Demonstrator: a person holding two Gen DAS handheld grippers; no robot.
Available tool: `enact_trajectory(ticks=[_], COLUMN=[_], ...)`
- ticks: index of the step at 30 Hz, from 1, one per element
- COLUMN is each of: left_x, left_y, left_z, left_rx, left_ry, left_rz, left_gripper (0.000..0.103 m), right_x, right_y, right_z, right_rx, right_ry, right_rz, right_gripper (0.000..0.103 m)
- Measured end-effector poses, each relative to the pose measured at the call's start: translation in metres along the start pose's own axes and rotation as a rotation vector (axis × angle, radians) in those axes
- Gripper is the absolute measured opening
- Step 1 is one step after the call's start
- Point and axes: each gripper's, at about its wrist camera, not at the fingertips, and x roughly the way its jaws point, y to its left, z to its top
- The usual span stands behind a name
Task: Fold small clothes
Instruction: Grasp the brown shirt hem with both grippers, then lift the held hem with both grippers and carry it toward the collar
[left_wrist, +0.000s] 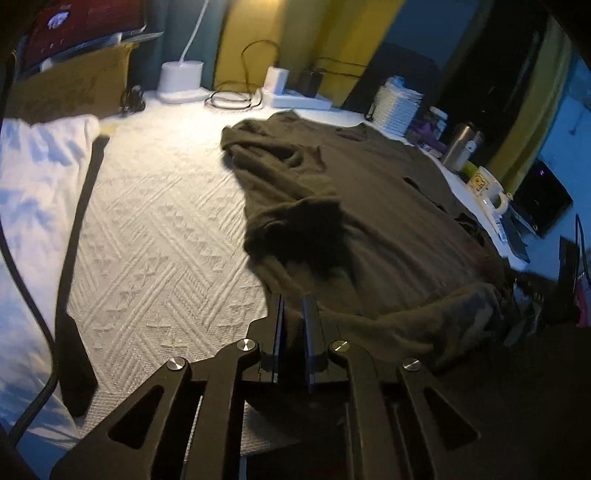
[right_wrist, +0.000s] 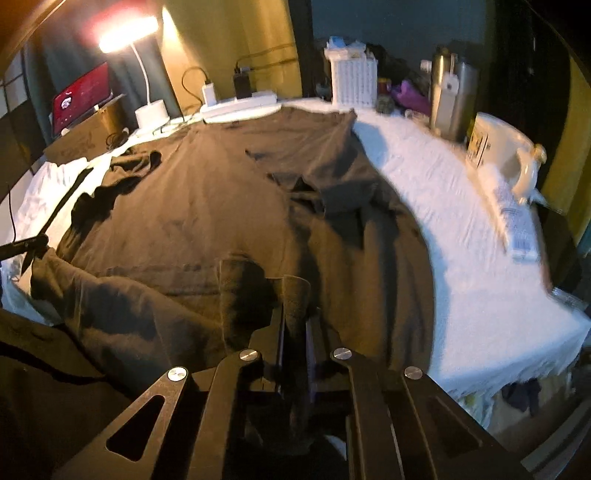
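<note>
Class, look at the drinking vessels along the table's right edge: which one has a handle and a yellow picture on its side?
The white mug, nearest the table's corner. The steel flask beside it is taller, metallic and plain-sided.

I see a soft, matt brown cloth shirt (right_wrist: 229, 206) lying on a bumpy white woven bedcover (left_wrist: 159, 229). My gripper (left_wrist: 293, 310) looks like matt black plastic with shiny metal screws (left_wrist: 246, 345). The flask (right_wrist: 452, 96) is shiny metal.

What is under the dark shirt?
The shirt lies on a white textured cover that shows around it. Whatever lies beneath the shirt's middle is covered.
</note>
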Motion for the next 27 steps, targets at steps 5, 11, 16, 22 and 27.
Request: enact_trajectory(ticks=[5,11,16,22,27], left_x=[-0.038,-0.07,-0.04,-0.006,-0.015], left_y=[-0.01,-0.027,-0.023,-0.021,-0.011], left_z=[0.013,0.017,-0.009,-0.044,-0.032], left_rx=[0.011,0.078,0.128,0.135,0.095], left_ry=[-0.111,-0.139,0.043,0.22,0.21], left_rz=[-0.082,-0.159,-0.159,-0.192,-0.17], left_gripper=[0.006,0.006,0.006,0.006,0.025], right_x=[-0.027,-0.052,-0.049,-0.012,-0.002], right_y=[-0.003,-0.014,-0.029,-0.059,-0.064], right_z=[0.027,0.068,0.073,0.041,0.028], right_rx=[-0.029,-0.056,-0.05,0.032,0.063], right_ry=[-0.109,-0.243,-0.25,-0.127,-0.098], right_rz=[-0.055,-0.123,-0.189,-0.22,-0.207], right_gripper=[0.006,0.006,0.006,0.006,0.006])
